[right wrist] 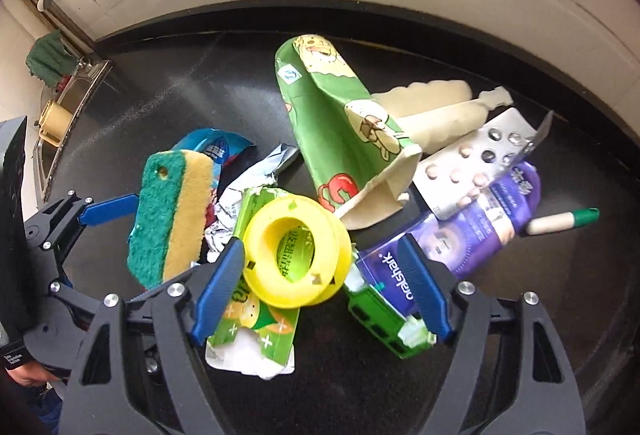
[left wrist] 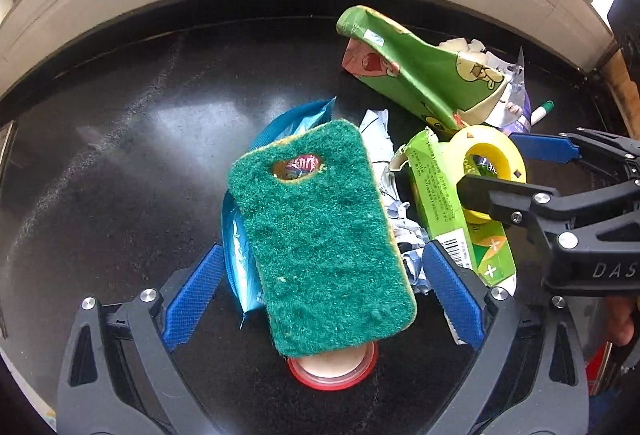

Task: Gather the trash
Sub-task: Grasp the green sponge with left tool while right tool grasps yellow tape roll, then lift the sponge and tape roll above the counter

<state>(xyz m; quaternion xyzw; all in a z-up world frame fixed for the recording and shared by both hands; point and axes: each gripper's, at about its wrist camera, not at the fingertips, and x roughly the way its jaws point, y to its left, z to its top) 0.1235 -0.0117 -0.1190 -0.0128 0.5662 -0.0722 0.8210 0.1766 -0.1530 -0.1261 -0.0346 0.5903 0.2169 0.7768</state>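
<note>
Trash sits heaped on the black counter [left wrist: 100, 175], toward its back edge near the pale wall. Pile holds a sponge [left wrist: 324, 235], a yellow tape roll [right wrist: 296, 255], a flattened green carton [right wrist: 344, 131], a small green box [right wrist: 256, 319], a blue wrapper [left wrist: 280, 127], crumpled foil [right wrist: 244, 187], a blister pack [right wrist: 476, 163], a purple packet [right wrist: 472, 231] and a marker [right wrist: 560, 221].

Handling, as a judgement: mostly light stuff. Sponge is soft and will squash; best taken across its narrow width. Tape roll is stiff and smooth, could slip; grip through the hole and over the rim, or across the outside. Foil and wrappers are thin and slippery, easier pinched at a raised fold. Carton is stiff card, take at an edge.

Left gripper [left wrist: 320, 291] hangs low over the sponge, jaws apart, blue pads flanking the sponge's near end without clamping. Sponge lies tilted, propped on the wrapper and a red-rimmed lid [left wrist: 332, 371].

Right gripper [right wrist: 320, 287] comes in from the right side, jaws apart, astride the tape roll; whether the pads touch it cannot be told.
</note>
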